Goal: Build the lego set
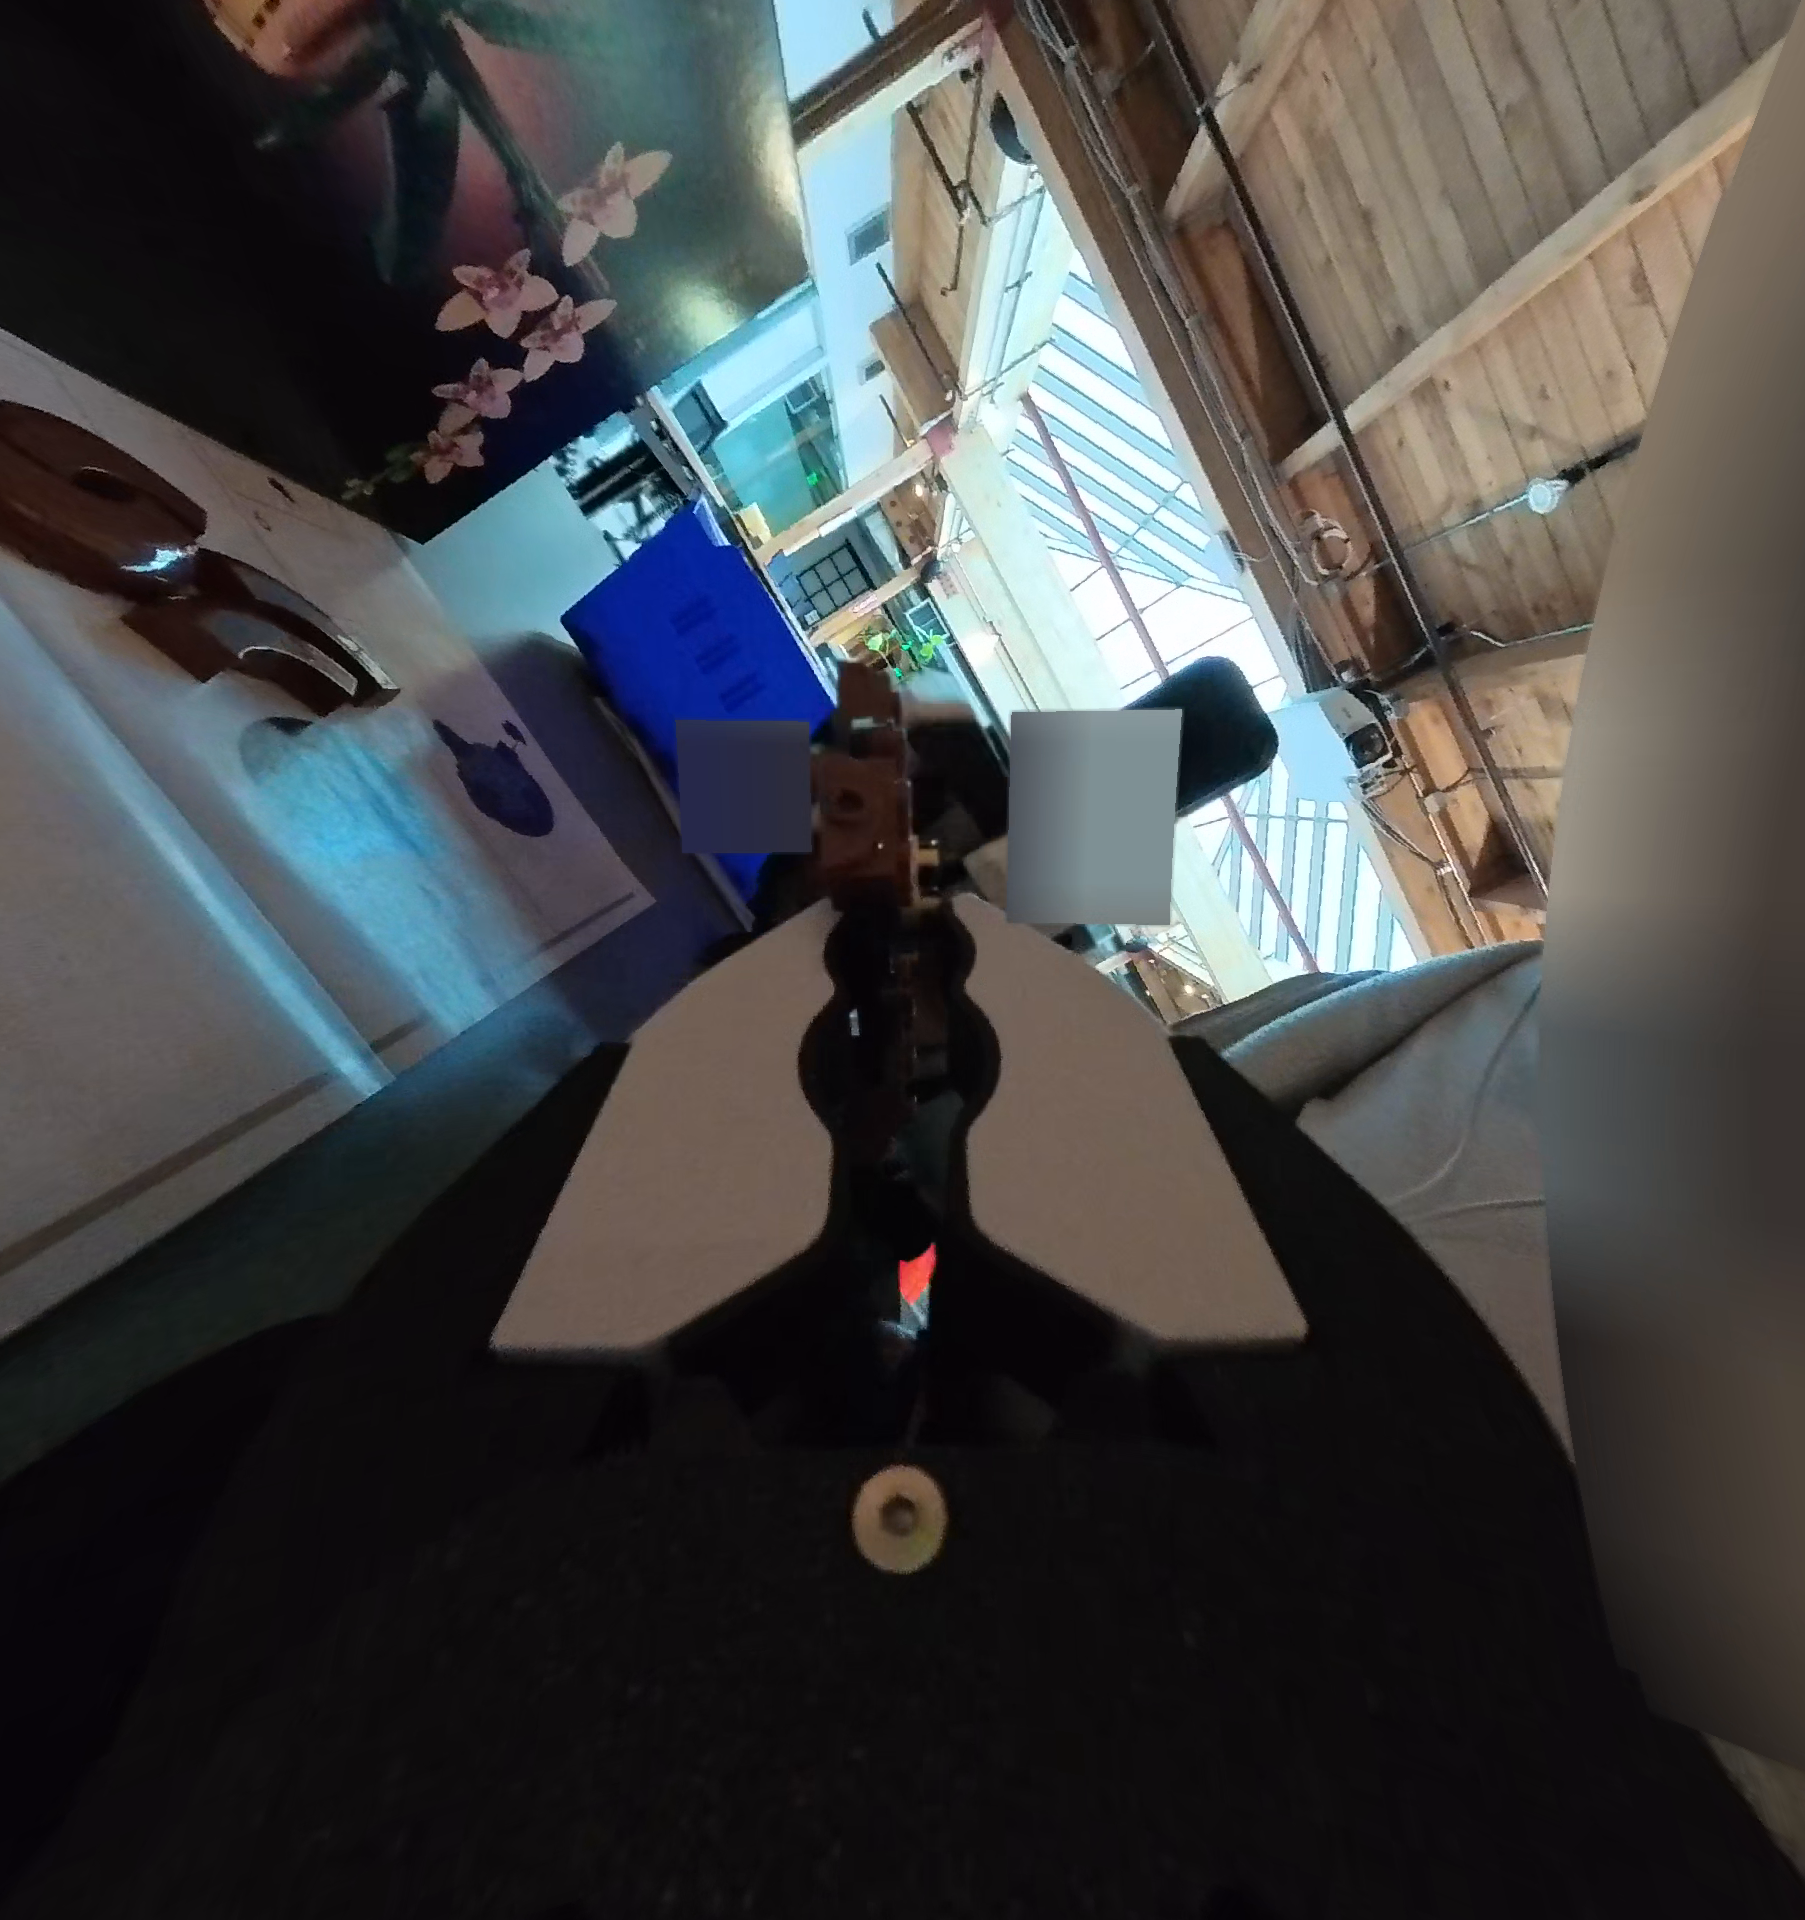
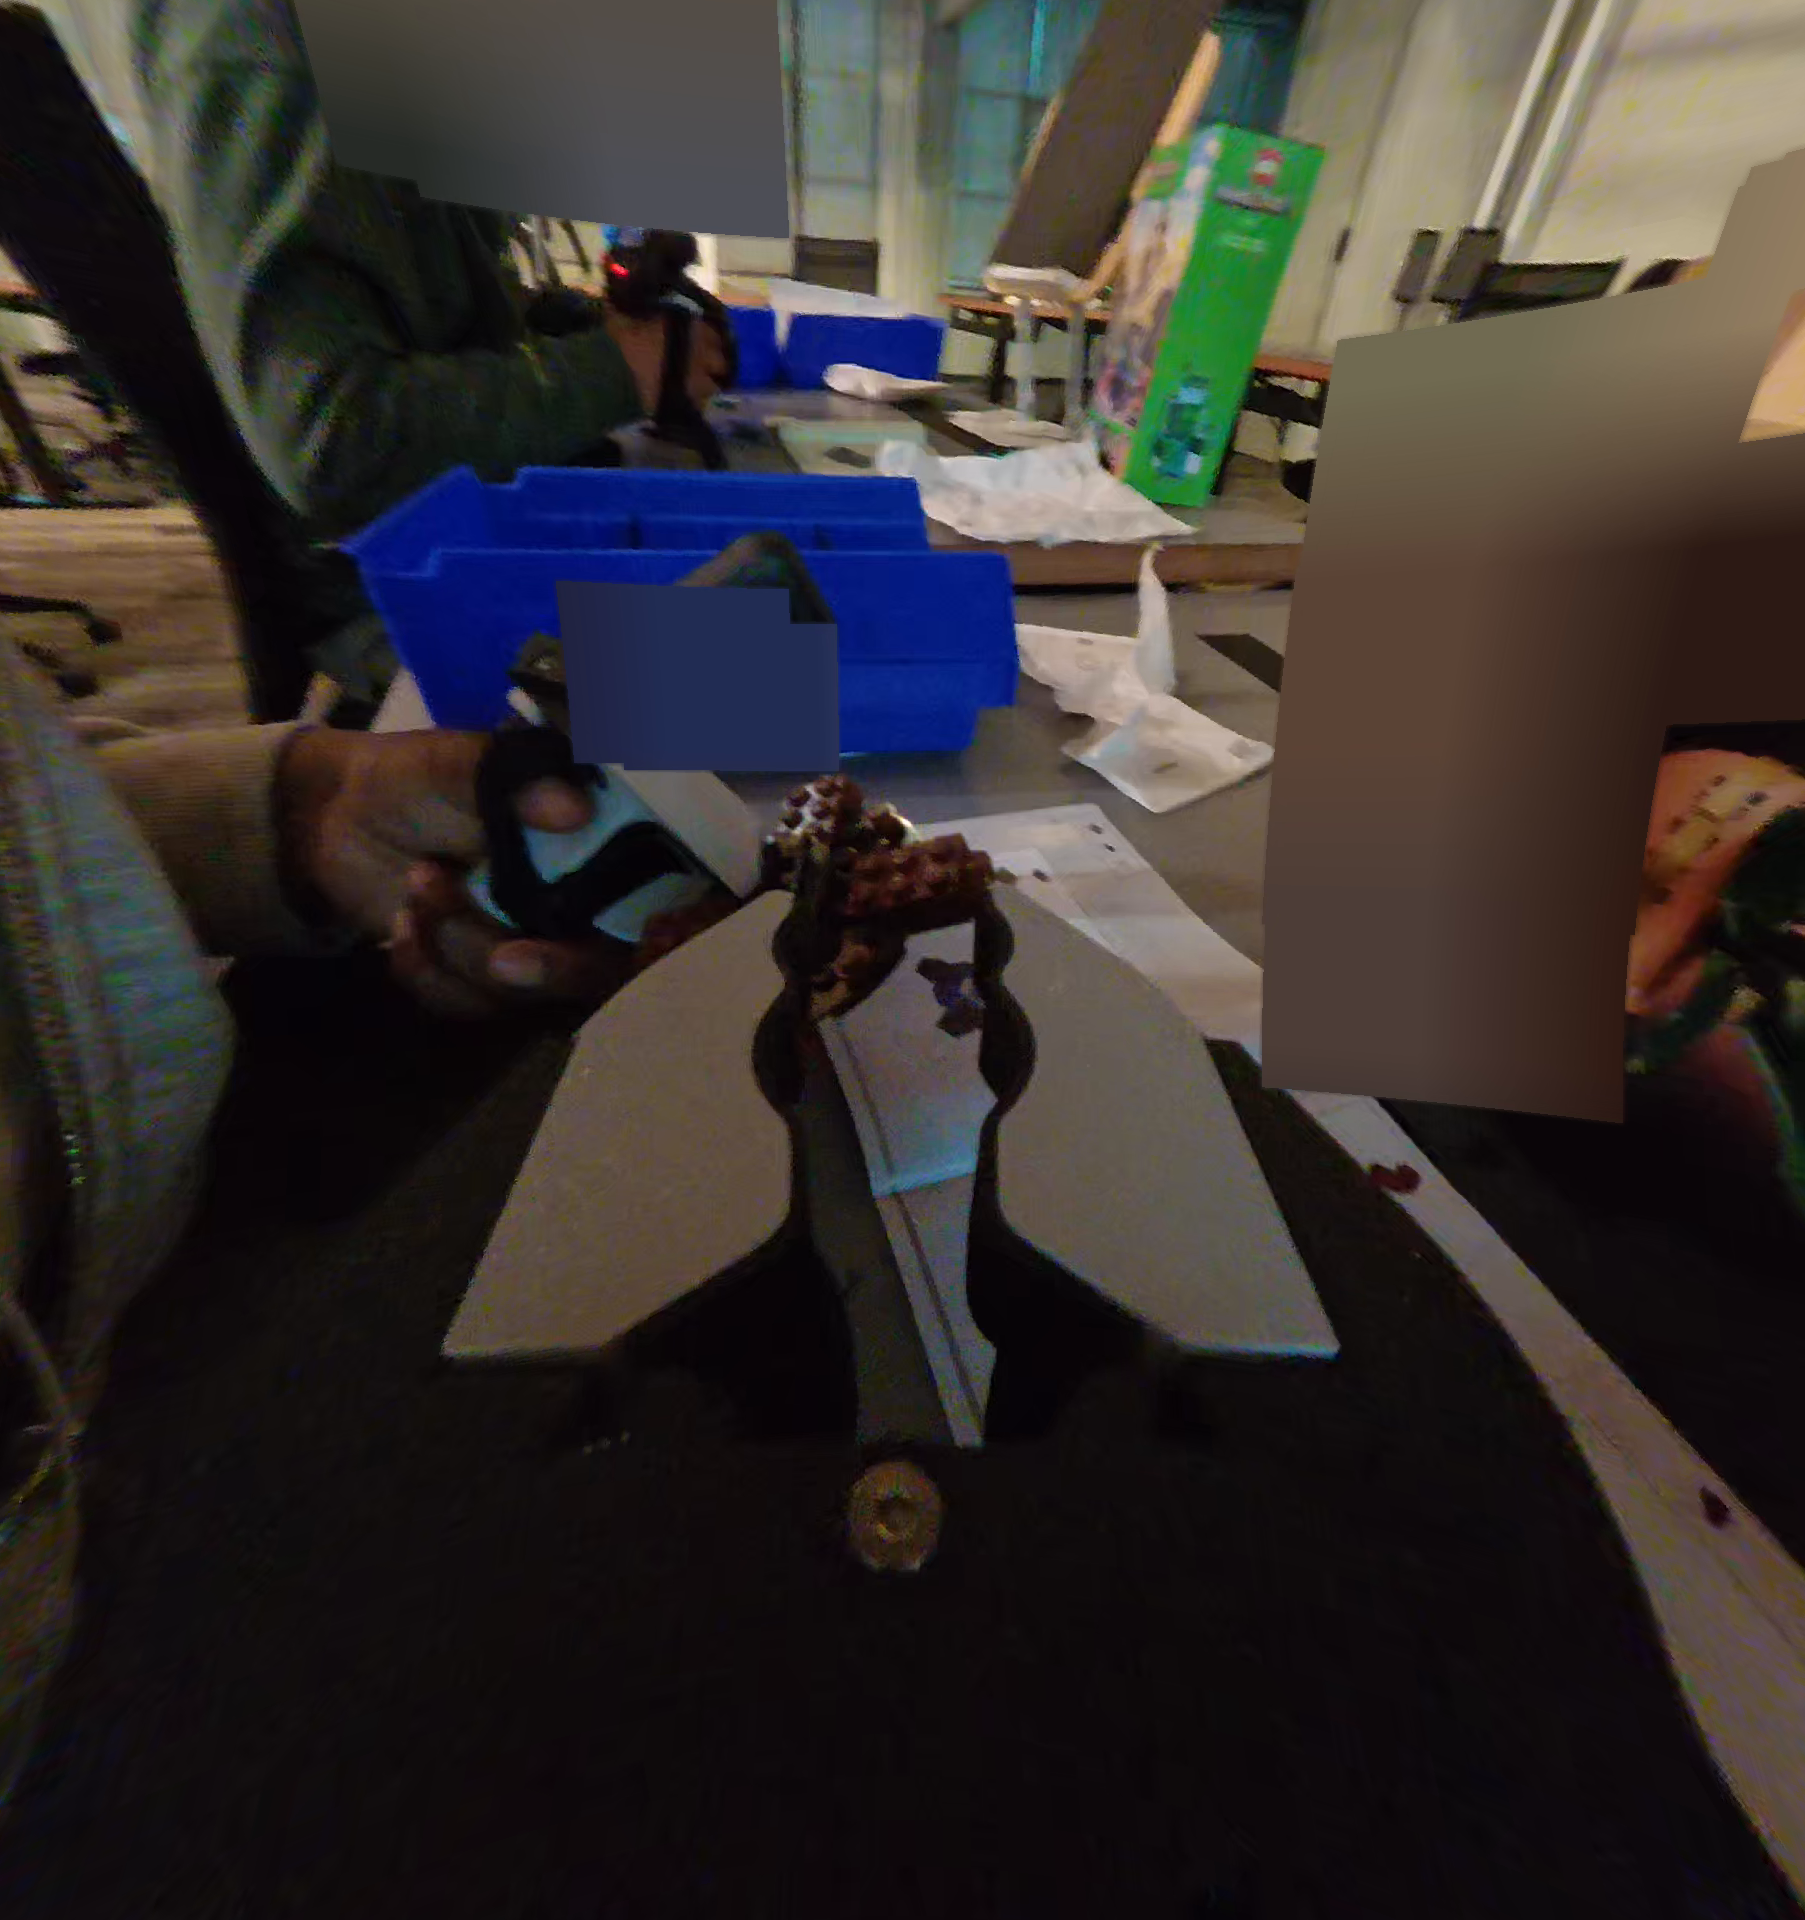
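Gripping a studded brown brick assembly [image 2: 877, 883], both grippers' fingers [image 2: 690, 987] apparently clamped on it.

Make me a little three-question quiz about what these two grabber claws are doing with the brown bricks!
1. True or false: the left gripper is shut on a brown brick assembly.
2. What colour is the bin on the table behind the bricks?
A) red B) blue C) yellow
3. Fill in: the studded brown brick piece sits at the tips of the ____ gripper.

Key: 1 true. 2 B. 3 right; its fingertips sit on either side of that piece.
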Available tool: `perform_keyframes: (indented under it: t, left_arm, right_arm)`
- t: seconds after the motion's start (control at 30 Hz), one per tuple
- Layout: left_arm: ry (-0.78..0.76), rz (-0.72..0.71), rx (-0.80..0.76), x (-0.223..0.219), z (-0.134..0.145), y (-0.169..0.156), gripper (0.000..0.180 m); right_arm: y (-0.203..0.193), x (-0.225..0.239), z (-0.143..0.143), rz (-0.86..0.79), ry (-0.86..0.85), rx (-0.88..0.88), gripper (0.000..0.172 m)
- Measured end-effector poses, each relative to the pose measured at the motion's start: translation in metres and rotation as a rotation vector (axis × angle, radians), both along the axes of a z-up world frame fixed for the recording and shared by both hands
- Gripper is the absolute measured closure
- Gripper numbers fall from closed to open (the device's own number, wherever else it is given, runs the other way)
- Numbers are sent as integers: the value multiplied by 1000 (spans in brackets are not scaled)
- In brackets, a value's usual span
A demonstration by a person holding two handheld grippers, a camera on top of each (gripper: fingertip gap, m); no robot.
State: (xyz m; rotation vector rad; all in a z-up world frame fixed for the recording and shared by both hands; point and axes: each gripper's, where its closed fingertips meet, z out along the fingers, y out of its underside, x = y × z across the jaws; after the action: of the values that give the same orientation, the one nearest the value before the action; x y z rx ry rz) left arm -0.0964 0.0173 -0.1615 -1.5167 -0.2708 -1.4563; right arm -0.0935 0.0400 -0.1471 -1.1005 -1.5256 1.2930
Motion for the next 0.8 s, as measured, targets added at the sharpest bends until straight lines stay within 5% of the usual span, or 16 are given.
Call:
perform_keyframes:
  t: [0.27, 0.37, 0.47, 0.6, 0.67, 0.8]
  left_arm:
    - [44, 2, -14, 3, -4, 1, 168]
    - [60, 1, -22, 5, -6, 1, 167]
    - [78, 2, -29, 6, -8, 2, 167]
    - [110, -1, -55, 8, -12, 4, 167]
    - [128, -10, -68, 11, -15, 4, 167]
    - [139, -35, -96, 14, -19, 5, 167]
  right_arm:
    - [-19, 7, -2, 105, -5, 27, 159]
    - [-7, 3, 2, 20, 22, -5, 114]
    - [-28, 15, -2, 203, -20, 16, 165]
    - [53, 10, -1, -153, -29, 15, 139]
    - [100, 12, -21, -305, -187, -45, 145]
    - [119, 9, -79, -236, -559, -104, 154]
